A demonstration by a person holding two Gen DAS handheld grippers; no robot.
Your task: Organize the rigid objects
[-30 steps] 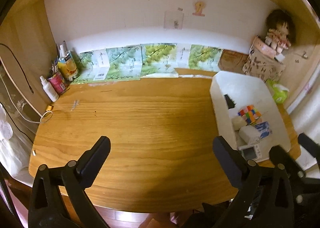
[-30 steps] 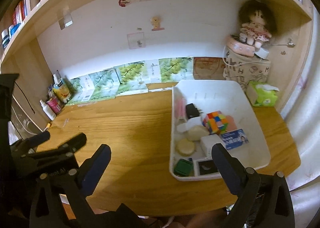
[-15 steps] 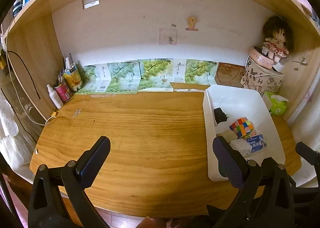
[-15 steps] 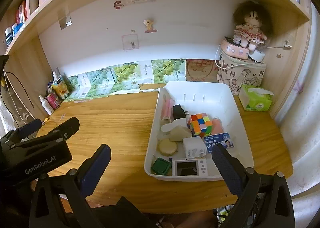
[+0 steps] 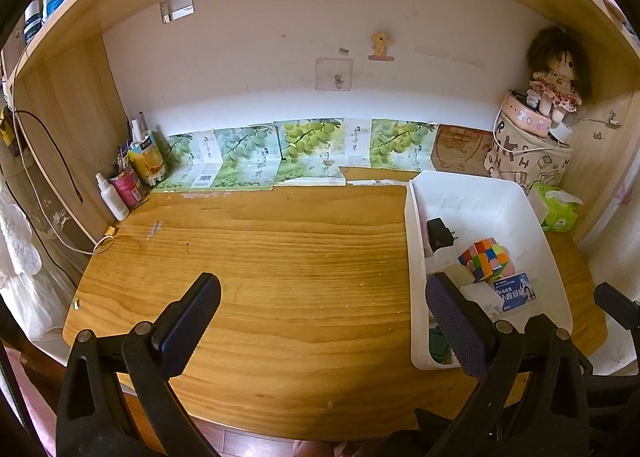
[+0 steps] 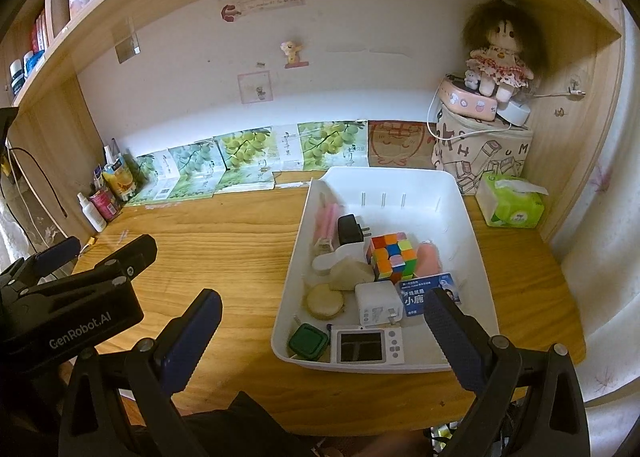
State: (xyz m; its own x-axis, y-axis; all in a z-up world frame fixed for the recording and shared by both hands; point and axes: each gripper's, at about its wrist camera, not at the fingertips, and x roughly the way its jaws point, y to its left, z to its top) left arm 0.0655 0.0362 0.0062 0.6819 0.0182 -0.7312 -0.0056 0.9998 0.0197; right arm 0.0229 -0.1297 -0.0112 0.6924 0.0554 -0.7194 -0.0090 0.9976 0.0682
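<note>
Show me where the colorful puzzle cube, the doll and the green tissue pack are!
Colorful puzzle cube [image 6: 390, 255], right wrist view, on its front face of colored squares.
Doll [image 6: 498, 57], right wrist view, on its dress, below the face.
Green tissue pack [image 6: 514, 207], right wrist view, on its green front side.

A tray [image 6: 460, 193] sits on the desk's [image 6: 224, 241] right side, holding a cube [image 6: 390, 255] behind a charger [image 6: 378, 307].
</note>
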